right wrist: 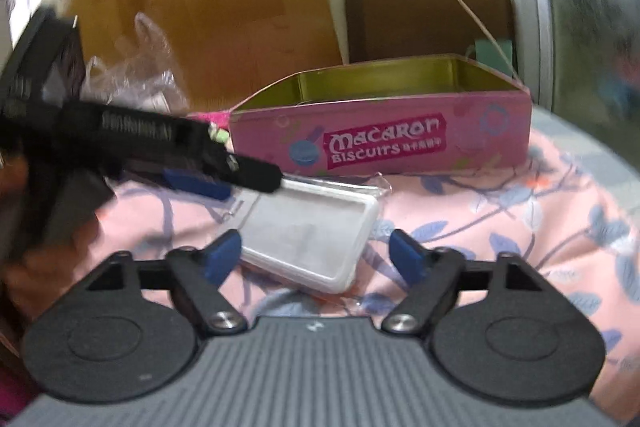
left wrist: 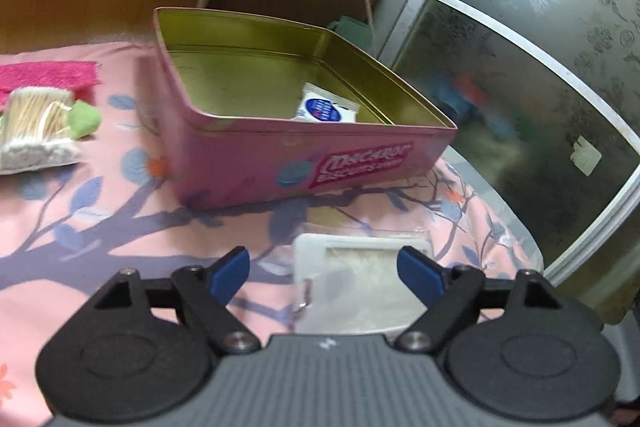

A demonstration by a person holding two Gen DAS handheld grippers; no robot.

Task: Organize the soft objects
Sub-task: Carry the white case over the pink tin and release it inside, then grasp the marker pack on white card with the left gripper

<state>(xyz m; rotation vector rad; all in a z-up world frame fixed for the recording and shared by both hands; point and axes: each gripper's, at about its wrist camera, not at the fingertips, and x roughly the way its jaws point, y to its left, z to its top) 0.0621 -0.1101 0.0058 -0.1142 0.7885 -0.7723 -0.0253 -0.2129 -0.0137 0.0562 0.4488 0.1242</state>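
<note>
Pink tin side reads "Macaron Biscuits"

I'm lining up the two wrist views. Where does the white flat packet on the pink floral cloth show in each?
Left wrist: white flat packet lies low centre, between the open fingers of the left gripper.
Right wrist: it lies at centre, just ahead of the open right gripper, with the left gripper reaching in above it.
Shared landmark: the pink Macaron tin stands behind the packet.
</note>
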